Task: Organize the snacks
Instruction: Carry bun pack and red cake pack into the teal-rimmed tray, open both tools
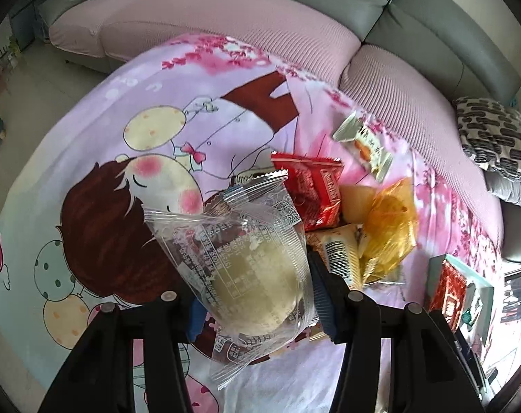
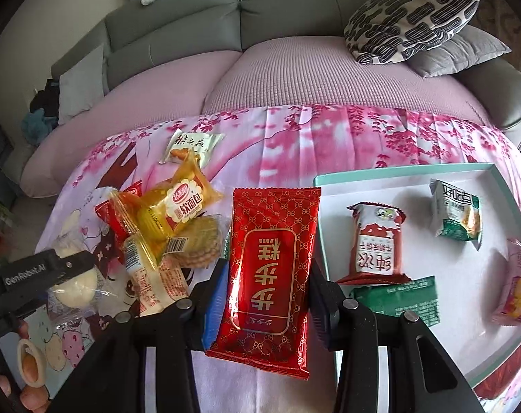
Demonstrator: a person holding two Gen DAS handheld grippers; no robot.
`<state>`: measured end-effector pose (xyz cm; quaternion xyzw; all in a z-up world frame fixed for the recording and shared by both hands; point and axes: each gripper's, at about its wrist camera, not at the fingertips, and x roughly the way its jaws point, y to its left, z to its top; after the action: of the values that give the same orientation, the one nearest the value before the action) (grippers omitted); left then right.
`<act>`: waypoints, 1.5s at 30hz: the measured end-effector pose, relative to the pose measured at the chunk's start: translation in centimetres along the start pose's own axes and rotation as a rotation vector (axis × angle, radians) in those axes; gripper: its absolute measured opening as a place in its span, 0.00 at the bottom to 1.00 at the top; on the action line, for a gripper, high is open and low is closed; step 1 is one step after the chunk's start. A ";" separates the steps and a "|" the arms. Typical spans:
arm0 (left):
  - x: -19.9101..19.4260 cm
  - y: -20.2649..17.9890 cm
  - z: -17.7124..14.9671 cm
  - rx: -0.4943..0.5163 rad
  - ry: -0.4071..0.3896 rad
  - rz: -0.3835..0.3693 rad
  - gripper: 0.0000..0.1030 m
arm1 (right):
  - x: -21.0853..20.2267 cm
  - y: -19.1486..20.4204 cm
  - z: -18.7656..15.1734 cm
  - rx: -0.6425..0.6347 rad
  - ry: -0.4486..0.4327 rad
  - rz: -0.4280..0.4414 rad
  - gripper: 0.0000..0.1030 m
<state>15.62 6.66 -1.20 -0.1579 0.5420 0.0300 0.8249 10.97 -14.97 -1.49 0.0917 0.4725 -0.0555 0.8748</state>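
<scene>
My left gripper (image 1: pixel 253 289) is shut on a clear packet with a pale round bun (image 1: pixel 246 268), held above the cartoon cloth. The same bun packet (image 2: pixel 73 290) shows at the left of the right wrist view, under the other gripper's black body. My right gripper (image 2: pixel 265 285) is shut on a red gold-patterned cake packet (image 2: pixel 270 275), lifted off the cloth. A pile of snacks lies beside it: a yellow soft-bread packet (image 2: pixel 178 206), round biscuits (image 2: pixel 200 244), a red packet (image 1: pixel 315 186). The white tray (image 2: pixel 467 309) with a teal rim holds several packets.
A pink-cushioned grey sofa (image 2: pixel 295 69) runs behind the cloth-covered table (image 1: pixel 88 137). A small nut packet (image 2: pixel 191 144) lies apart near the cloth's far edge. Patterned cushions (image 2: pixel 408 24) sit at the right. A hand (image 2: pixel 23 371) shows at the bottom left.
</scene>
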 end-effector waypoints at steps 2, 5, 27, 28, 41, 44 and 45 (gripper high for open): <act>-0.6 0.0 0.1 -0.003 -0.012 -0.011 0.53 | -0.1 -0.3 0.1 0.007 0.006 0.002 0.44; -1.2 -0.4 0.0 0.005 -0.031 -0.019 0.53 | -0.8 -1.5 0.5 0.034 -0.009 -0.002 0.44; -2.6 -17.1 -7.1 0.438 0.000 -0.255 0.53 | -5.5 -19.6 -0.8 0.417 -0.075 -0.280 0.45; -2.6 -17.7 -7.4 0.450 0.005 -0.266 0.53 | -5.5 -19.8 -0.7 0.421 -0.076 -0.277 0.45; 0.9 -25.6 -7.9 0.541 0.067 -0.402 0.53 | -3.3 -22.3 0.3 0.429 -0.106 -0.274 0.45; 2.2 -26.8 -8.1 0.544 0.076 -0.406 0.53 | -2.6 -22.9 0.3 0.440 -0.097 -0.271 0.45; 2.6 -27.0 -8.1 0.539 0.081 -0.408 0.53 | -2.5 -23.1 0.3 0.444 -0.096 -0.268 0.45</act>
<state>15.49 -21.61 -0.28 -0.0402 0.5199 -0.2862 0.8038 5.57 -37.56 -1.75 0.2153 0.4148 -0.2775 0.8394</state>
